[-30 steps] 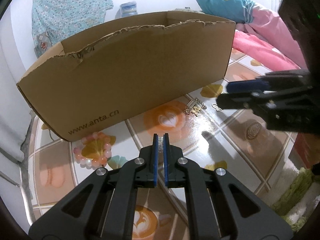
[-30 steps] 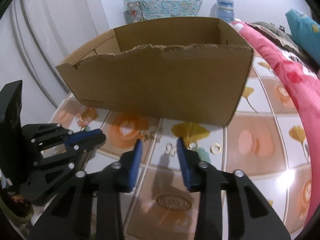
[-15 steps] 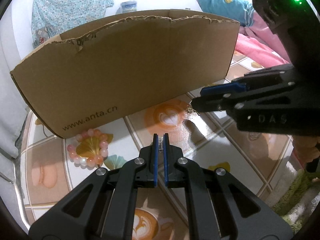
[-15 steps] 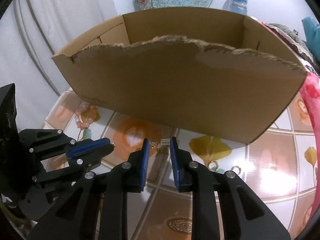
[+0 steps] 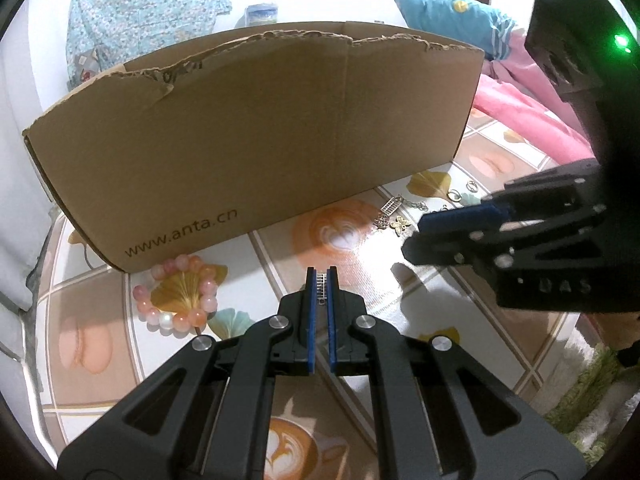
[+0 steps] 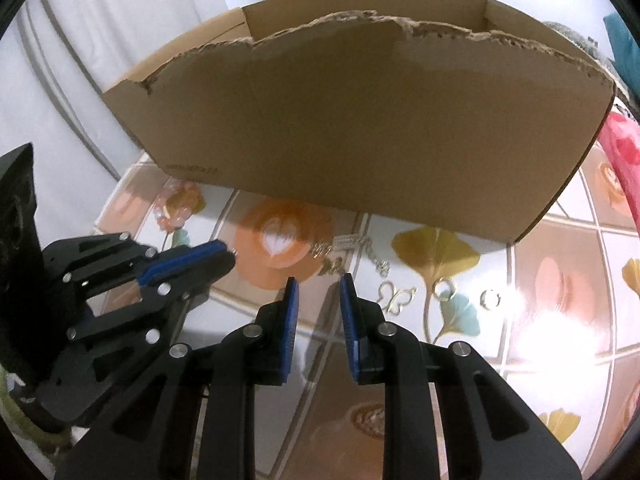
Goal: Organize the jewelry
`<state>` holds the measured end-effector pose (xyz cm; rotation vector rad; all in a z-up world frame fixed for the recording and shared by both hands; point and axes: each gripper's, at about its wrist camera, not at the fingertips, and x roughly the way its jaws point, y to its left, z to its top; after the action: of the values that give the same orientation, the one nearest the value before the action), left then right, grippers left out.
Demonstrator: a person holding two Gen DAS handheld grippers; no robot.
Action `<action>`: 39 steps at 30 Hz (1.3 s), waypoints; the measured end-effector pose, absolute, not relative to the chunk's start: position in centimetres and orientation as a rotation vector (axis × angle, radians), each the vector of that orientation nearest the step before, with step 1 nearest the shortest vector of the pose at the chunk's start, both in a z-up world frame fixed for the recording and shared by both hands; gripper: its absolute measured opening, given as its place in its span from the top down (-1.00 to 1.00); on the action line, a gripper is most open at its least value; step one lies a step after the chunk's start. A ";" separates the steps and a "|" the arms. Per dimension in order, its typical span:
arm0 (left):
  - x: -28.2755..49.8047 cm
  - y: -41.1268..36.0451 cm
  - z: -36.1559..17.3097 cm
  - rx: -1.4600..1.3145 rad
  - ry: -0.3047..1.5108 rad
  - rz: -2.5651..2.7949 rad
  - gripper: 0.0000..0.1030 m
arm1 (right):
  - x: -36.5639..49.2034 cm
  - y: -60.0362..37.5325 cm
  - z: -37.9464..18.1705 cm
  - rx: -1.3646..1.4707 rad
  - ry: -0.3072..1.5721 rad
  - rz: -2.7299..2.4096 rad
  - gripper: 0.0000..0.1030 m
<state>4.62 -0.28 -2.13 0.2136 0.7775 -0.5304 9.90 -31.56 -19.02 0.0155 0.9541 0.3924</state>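
My left gripper (image 5: 321, 271) is shut on a small silver ladder-shaped charm (image 5: 321, 285), held above the table. It shows at the left of the right wrist view (image 6: 231, 258). My right gripper (image 6: 320, 278) is open, jaws narrowly apart, nothing between them. Just beyond its tips lie a silver chain with charms (image 6: 346, 243), a gold butterfly (image 6: 332, 266), a silver butterfly outline (image 6: 394, 296) and two rings (image 6: 444, 288). In the left wrist view my right gripper (image 5: 416, 236) hovers beside those charms (image 5: 390, 216). A pink bead bracelet (image 5: 176, 296) lies by the cardboard box (image 5: 260, 140).
The open-topped box (image 6: 360, 120) with a torn rim stands right behind the jewellery. The table (image 5: 360, 276) has a glossy tile-and-coffee print cover. Pink bedding (image 5: 520, 112) and a blue pillow (image 5: 452, 20) lie to the right, a green rug (image 5: 580, 384) below the table edge.
My right gripper's jaws have narrowed, and it moved left to the chain, then drew back a little. My left gripper kept still with the charm in it.
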 end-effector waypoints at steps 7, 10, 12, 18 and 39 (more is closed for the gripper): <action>4.6 -0.4 -2.2 0.213 0.778 -0.531 0.92 | 10.3 -32.2 -18.2 0.010 0.927 0.371 0.59; 4.6 -0.3 -2.2 0.207 0.778 -0.530 0.92 | 10.8 -32.3 -17.9 0.000 0.910 0.371 0.59; 4.7 -0.3 -2.2 0.206 0.778 -0.530 0.92 | 11.1 -32.2 -17.8 -0.003 0.909 0.375 0.59; 4.9 -0.3 -2.2 0.201 0.778 -0.530 0.92 | 11.6 -31.1 -18.6 -0.034 0.927 0.400 0.59; 4.9 -0.3 -2.2 0.194 0.776 -0.534 0.92 | 11.9 -32.8 -17.5 -0.123 0.910 0.350 0.64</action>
<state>4.91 -0.30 -2.16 0.1942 0.7765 -0.5342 11.88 -32.83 -17.50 -0.1228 0.9105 0.3497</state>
